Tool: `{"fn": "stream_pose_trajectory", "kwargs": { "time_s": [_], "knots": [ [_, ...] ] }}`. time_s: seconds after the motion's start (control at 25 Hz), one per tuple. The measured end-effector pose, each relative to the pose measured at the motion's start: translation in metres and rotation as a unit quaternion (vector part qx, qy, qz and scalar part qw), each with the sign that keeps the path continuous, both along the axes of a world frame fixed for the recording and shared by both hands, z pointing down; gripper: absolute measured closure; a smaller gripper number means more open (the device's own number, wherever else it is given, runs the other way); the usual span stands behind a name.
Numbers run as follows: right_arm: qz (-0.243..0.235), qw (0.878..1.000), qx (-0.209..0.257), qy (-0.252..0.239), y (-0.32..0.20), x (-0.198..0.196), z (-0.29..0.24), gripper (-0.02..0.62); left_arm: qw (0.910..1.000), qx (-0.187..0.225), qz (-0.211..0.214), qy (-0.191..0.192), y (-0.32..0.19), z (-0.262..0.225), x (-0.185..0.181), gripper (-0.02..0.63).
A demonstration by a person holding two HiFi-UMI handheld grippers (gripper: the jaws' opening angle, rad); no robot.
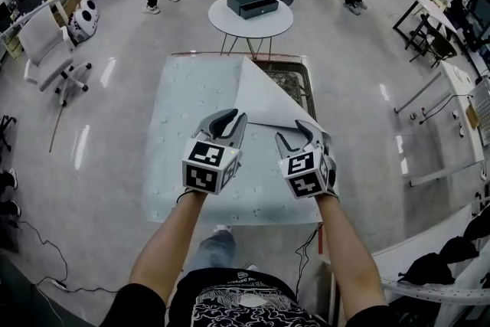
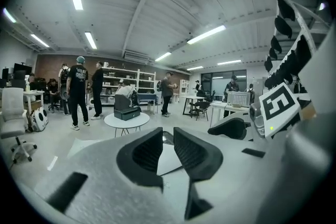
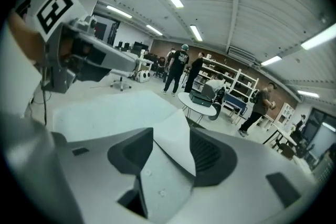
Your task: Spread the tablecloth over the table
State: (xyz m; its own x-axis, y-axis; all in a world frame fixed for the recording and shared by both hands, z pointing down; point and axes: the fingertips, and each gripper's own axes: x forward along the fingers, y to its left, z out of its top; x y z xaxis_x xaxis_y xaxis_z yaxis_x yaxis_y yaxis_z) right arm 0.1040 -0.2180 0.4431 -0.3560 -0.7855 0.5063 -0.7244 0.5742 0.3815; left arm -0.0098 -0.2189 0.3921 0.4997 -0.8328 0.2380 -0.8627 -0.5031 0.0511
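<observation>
While the tablecloth (image 1: pixel 191 111) lies over most of the table (image 1: pixel 295 84), you have its far right corner folded back toward you as a pale triangular flap (image 1: pixel 264 99), with a dark strip of the table bare at that side. Your left gripper (image 1: pixel 232 119) sits at the flap's near left edge, jaws drawn nearly together with a narrow slit between them; no cloth is seen caught there. Your right gripper (image 1: pixel 295 132) is released, jaws well apart, the flap's near edge running between them with neither pad pressing it. Both grippers hover side by side above the cloth.
</observation>
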Motion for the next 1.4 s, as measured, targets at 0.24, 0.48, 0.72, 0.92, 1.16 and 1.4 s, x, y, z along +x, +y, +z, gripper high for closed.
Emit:
{"fn": "stream_pose_trajectory", "kwargs": {
  "time_s": [0.24,0.48,0.72,0.92,1.16,1.4],
  "knots": [
    [-0.041,0.99,-0.021,0.135,-0.05,-0.001,0.056,0.371,0.9993,-0.029,0.023,-0.007,-0.062,0.035,-0.006,0.543],
    [-0.067,0.973,-0.048,0.217,-0.08,-0.006,0.108,0.367,0.9969,-0.064,0.043,0.015,-0.102,0.076,-0.006,0.543],
    [-0.104,0.944,-0.051,0.308,-0.102,-0.002,0.145,0.348,0.9944,-0.082,0.063,0.025,-0.123,0.101,-0.005,0.543],
    [-0.114,0.929,-0.063,0.347,-0.112,0.008,0.175,0.334,0.9924,-0.095,0.078,0.013,-0.137,0.121,-0.01,0.543],
    [-0.144,0.894,-0.045,0.421,-0.124,0.021,0.202,0.305,0.991,-0.104,0.082,0.016,-0.148,0.135,-0.007,0.554],
    [-0.152,0.875,-0.031,0.458,-0.131,0.031,0.222,0.273,0.9902,-0.109,0.086,0.011,-0.15,0.147,0.0,0.554]
  ]
}}
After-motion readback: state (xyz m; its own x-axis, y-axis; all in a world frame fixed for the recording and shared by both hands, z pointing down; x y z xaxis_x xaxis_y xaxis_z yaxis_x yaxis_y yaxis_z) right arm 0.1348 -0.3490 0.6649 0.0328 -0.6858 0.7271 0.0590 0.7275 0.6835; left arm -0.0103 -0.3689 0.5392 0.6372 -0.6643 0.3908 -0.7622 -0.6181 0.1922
